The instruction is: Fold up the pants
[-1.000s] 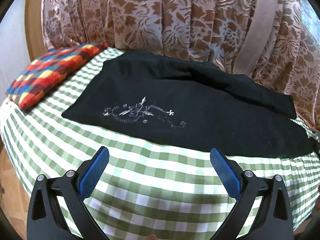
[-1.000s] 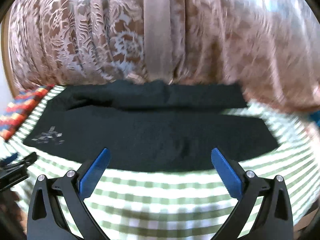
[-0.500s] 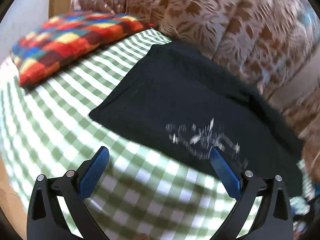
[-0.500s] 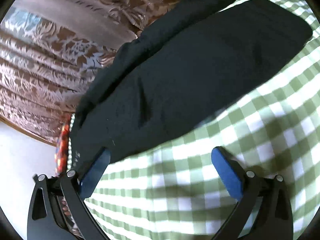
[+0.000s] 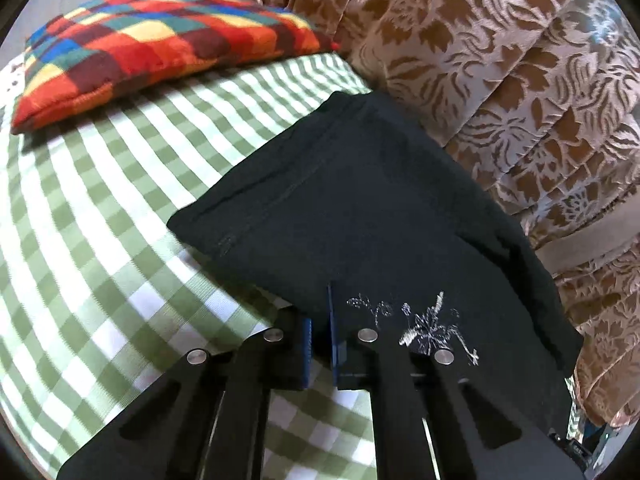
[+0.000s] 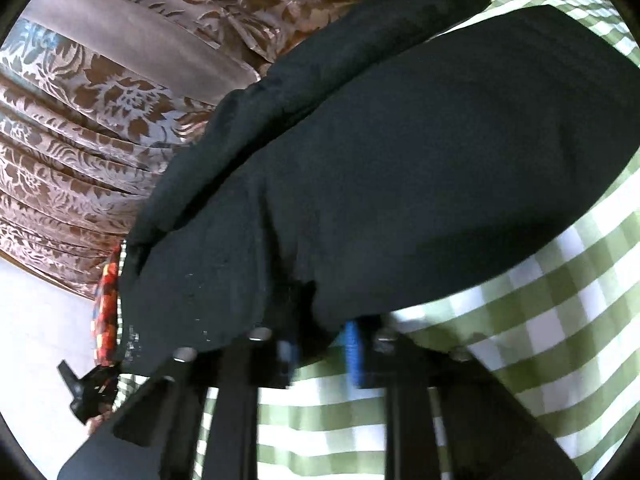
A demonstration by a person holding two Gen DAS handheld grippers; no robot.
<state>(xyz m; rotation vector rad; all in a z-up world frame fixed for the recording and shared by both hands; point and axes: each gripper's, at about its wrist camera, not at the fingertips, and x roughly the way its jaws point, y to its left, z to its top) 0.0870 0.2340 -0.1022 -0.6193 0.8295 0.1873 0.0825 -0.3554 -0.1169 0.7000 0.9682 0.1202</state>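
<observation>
Black pants lie flat on a green and white checked cloth, with white floral embroidery near their near edge. My left gripper is at that near edge beside the embroidery. Its jaws are closing, and the fabric edge is pinched between the blue pads. In the right wrist view the pants fill the middle. My right gripper is at their near edge further along, its jaws closing with a bunched bit of black fabric between the blue pads.
A bright checked pillow lies at the far left of the cloth. A brown floral covering rises directly behind the pants. The checked cloth stretches bare on the near side of the pants.
Both grippers came down and forward to the near edge of the pants, rolling as they went. Their jaws went from wide open to closed on the fabric.
</observation>
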